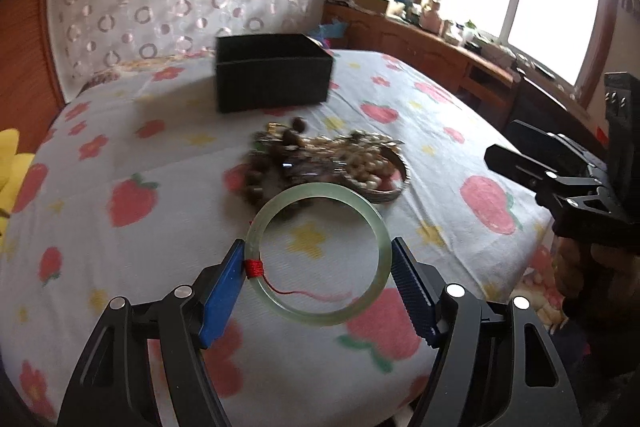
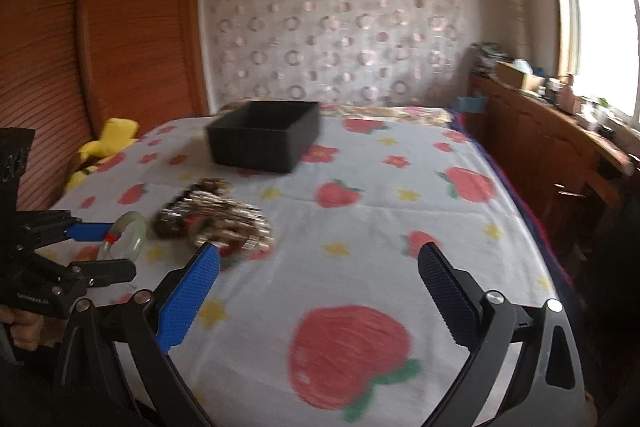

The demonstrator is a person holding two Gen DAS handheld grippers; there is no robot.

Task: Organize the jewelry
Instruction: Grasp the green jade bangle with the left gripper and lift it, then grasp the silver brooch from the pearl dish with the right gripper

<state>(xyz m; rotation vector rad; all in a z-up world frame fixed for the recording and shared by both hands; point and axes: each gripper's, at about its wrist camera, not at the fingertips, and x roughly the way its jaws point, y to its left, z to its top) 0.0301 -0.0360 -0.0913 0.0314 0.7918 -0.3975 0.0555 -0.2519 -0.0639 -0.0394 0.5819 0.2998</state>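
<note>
My left gripper (image 1: 318, 259) is shut on a pale green jade bangle (image 1: 376, 227) with a red thread wrap, its blue fingers pressing the ring's two sides, above the bedsheet. Beyond it lies a pile of bead and metal jewelry (image 1: 324, 159). A black open box (image 1: 272, 73) stands farther back. In the right wrist view my right gripper (image 2: 320, 263) is open and empty over the sheet, right of the pile (image 2: 216, 223); the bangle (image 2: 128, 231) and box (image 2: 264, 137) show there too.
The bed has a strawberry-print sheet (image 2: 380, 211). A yellow plush toy (image 2: 108, 141) lies at its left edge by a wooden wardrobe (image 2: 100, 39). A wooden cabinet (image 2: 540, 143) with clutter runs under the window on the right.
</note>
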